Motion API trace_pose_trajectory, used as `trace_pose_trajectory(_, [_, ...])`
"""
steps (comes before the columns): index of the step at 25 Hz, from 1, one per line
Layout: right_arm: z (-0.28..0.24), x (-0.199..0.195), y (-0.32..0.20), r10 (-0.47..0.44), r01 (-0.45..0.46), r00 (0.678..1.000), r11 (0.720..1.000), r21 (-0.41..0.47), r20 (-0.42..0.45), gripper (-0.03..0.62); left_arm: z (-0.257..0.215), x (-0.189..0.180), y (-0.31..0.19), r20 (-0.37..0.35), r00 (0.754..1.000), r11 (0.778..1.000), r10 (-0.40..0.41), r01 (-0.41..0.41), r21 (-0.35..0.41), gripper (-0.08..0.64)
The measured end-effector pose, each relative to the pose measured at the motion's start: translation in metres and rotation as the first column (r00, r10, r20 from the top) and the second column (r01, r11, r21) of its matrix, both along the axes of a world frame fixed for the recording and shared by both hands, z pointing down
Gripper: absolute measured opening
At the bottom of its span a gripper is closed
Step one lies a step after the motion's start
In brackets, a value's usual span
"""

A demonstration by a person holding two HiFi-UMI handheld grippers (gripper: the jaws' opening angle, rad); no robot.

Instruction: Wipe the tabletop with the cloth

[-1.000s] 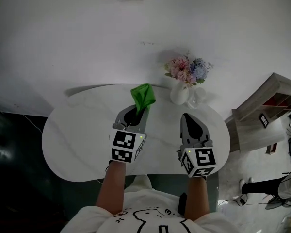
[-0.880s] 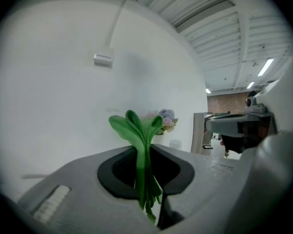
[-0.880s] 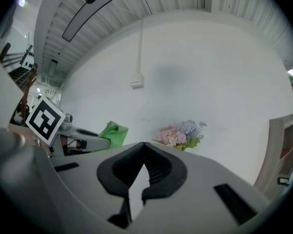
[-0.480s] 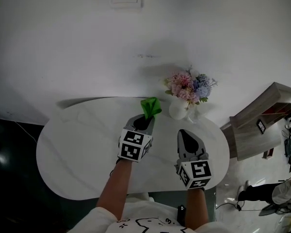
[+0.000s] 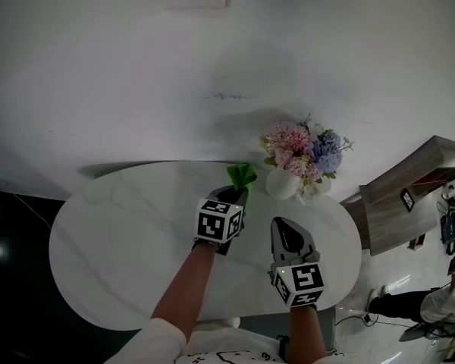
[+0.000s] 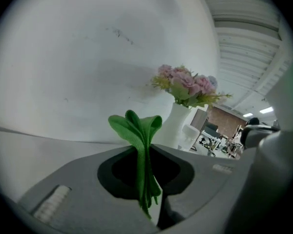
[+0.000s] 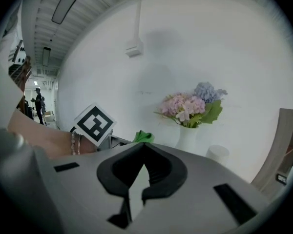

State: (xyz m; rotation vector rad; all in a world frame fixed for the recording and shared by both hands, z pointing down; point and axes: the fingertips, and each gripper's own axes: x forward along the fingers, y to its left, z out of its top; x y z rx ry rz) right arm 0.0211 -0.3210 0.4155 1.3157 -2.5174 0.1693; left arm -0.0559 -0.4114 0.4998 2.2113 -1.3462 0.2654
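Two tools are in your hands above the white table (image 5: 121, 233). Your left tool (image 5: 235, 193) (image 6: 145, 150) is clamped on the green cloth (image 5: 243, 177) (image 6: 136, 128), which fans out beyond its jaws just left of the flower vase (image 5: 282, 183). Your right tool (image 5: 286, 221) (image 7: 142, 147), jaws pressed together on nothing, sits near the vase, on your side.

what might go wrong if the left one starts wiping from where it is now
1. The left claw grips the green cloth close beside the flower vase; a sweep toward it may topple it.
2. The cloth is pinched into a narrow bunch, so the claw's tips could scrape the tabletop instead of wiping.
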Motion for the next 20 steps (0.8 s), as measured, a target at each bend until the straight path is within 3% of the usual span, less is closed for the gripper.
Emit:
trace_pose_trajectory(8, [0.022, -0.011, -0.019, 0.018, -0.019, 1.0, 0.999, -0.027, -0.012, -0.002, 0.028, 0.001, -0.039, -0.089, 0.996, 0.998, 0.003, -0.008, -0.056, 0.058])
trace_pose_trajectory(13, [0.033, -0.014, -0.019, 0.013, -0.015, 0.999, 0.999, -0.045, -0.049, -0.002, 0.047, 0.012, -0.056, -0.185, 0.983, 0.992, -0.004, -0.018, -0.121, 0.058])
trace_pose_trajectory(20, [0.045, -0.005, -0.022, 0.052, -0.058, 0.995, 0.996, -0.072, -0.079, -0.002, 0.068, 0.033, -0.069, -0.188, 0.982, 0.984, 0.023, -0.056, -0.167, 0.058])
